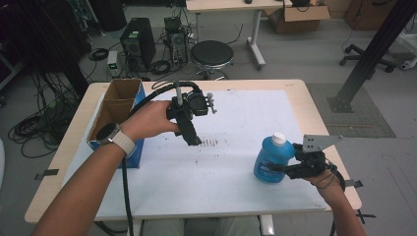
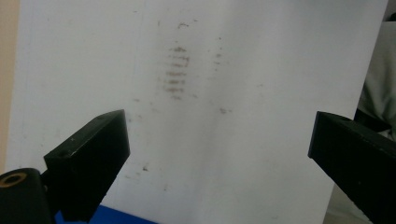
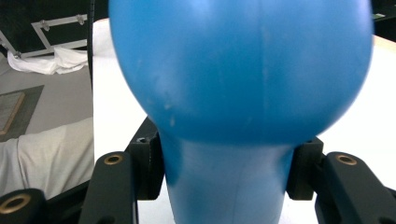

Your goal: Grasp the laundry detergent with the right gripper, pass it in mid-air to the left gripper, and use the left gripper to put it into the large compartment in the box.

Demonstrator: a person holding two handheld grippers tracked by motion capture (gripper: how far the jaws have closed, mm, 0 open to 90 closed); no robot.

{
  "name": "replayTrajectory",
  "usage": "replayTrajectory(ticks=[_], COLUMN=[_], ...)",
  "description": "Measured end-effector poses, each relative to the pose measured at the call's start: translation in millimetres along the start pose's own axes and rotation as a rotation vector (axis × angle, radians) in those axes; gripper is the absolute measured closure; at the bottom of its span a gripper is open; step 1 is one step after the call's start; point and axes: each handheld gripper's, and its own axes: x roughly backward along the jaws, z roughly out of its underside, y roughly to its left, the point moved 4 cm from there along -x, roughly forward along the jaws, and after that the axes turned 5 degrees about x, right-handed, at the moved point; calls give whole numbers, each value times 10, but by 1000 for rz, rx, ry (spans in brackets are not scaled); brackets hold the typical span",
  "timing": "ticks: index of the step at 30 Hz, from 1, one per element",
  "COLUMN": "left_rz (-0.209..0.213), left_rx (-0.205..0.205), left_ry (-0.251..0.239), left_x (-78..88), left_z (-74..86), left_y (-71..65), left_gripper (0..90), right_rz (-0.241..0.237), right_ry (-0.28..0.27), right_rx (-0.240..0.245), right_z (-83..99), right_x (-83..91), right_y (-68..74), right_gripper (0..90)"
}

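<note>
My right gripper [image 1: 287, 169] has its jaws squeezed on a blue bottle [image 1: 269, 160]. In the right gripper view the two black jaws press on the narrow lower part of the bottle [image 3: 233, 93], one on each side, and the fat round part bulges out past them. The bottle has a white cap [image 1: 279, 138] on top. It sits near the right edge of the white sheet [image 1: 231, 182] that covers most of the table [image 1: 59, 162], on the side close to me. It leans a little, with the cap toward the far side of the table. I cannot tell if its bottom touches the sheet.

My left gripper [image 1: 193, 140] is up over the middle of the sheet, well apart from the bottle. It points down at the sheet. In the left gripper view its jaws stand wide open with nothing between them. Under them I see the white sheet [image 2: 261, 154] with a patch of small dark smudges [image 2: 176, 70] on it.

An open cardboard box [image 1: 117, 105] with blue sides stands at the left side of the table, just beside my left wrist. I wear a watch [image 1: 109, 132] on that wrist.
</note>
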Motion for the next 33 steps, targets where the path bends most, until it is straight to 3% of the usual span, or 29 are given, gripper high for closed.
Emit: replayTrajectory(ticks=[14,33], left_rz=[5,11], left_rx=[-29,-66], left_ry=[-24,-30], left_x=[309,538], left_z=[-79,-117], left_y=[-133,-261], left_gripper=[60,62], right_rz=[-33,-148], right_ry=[1,44], right_rx=[24,98], right_z=[-350,-812], right_x=[26,-393], right_y=[32,84], right_gripper=[442,442])
